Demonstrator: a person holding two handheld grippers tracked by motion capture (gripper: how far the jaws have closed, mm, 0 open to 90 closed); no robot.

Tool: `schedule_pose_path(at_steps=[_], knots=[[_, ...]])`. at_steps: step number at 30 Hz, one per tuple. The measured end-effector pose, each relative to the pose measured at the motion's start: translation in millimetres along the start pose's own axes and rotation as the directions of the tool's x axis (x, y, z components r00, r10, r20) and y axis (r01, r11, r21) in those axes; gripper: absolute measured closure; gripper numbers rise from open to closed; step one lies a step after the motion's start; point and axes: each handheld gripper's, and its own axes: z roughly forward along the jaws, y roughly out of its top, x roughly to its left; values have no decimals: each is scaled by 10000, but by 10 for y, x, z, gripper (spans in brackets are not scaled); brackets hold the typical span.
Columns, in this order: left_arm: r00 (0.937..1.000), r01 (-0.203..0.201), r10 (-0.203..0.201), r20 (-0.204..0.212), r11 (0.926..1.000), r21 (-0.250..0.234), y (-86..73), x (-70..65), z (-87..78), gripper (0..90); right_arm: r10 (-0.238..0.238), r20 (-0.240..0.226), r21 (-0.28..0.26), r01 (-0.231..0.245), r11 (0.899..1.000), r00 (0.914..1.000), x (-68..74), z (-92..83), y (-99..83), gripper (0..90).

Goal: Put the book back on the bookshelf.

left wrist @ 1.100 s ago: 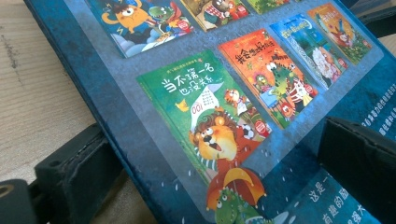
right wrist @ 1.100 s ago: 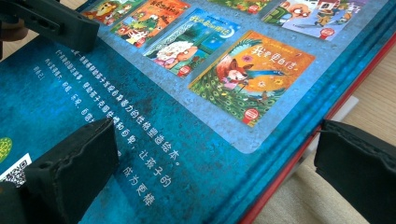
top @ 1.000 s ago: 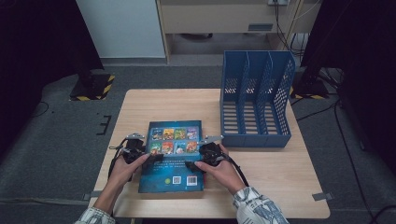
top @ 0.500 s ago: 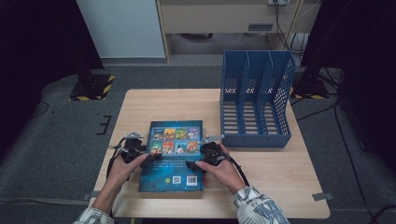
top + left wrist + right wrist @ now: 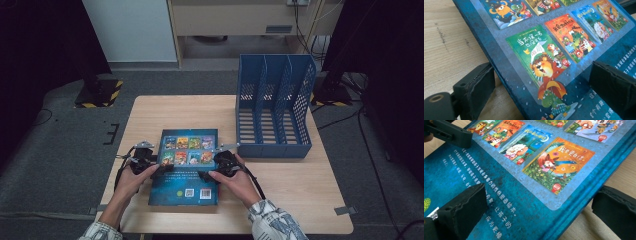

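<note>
A blue picture book [image 5: 185, 170] lies flat on the wooden table [image 5: 300, 200], back cover up with small cover pictures on it. My left gripper [image 5: 160, 168] is open at the book's left edge [image 5: 499, 62]: one jaw rests on the wood, the other over the cover. My right gripper [image 5: 207, 173] is open at the book's right edge [image 5: 584, 187], one jaw over the cover and one off it beside the table. In the right gripper view, the left gripper's jaw [image 5: 449, 132] shows at the top left on the book [image 5: 524, 170].
A blue three-slot file rack [image 5: 272, 115] stands on the table at the back right, close to the book's far right corner. Bare wood lies to the right of the book and behind it. Dark floor surrounds the table.
</note>
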Motion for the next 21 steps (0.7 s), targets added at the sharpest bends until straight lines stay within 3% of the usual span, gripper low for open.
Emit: schedule_pose_path(at_steps=[12, 21], knots=[[9993, -245, 236, -274, 9991, -346, 91, -48, -118, 145, -456, 678, 49, 454, 9990, 9967, 47, -93, 137, 43], [9984, -460, 441, -365, 9975, -536, 161, -81, -173, 198, -471, 743, -29, 475, 9989, 9961, 30, -143, 192, 63]])
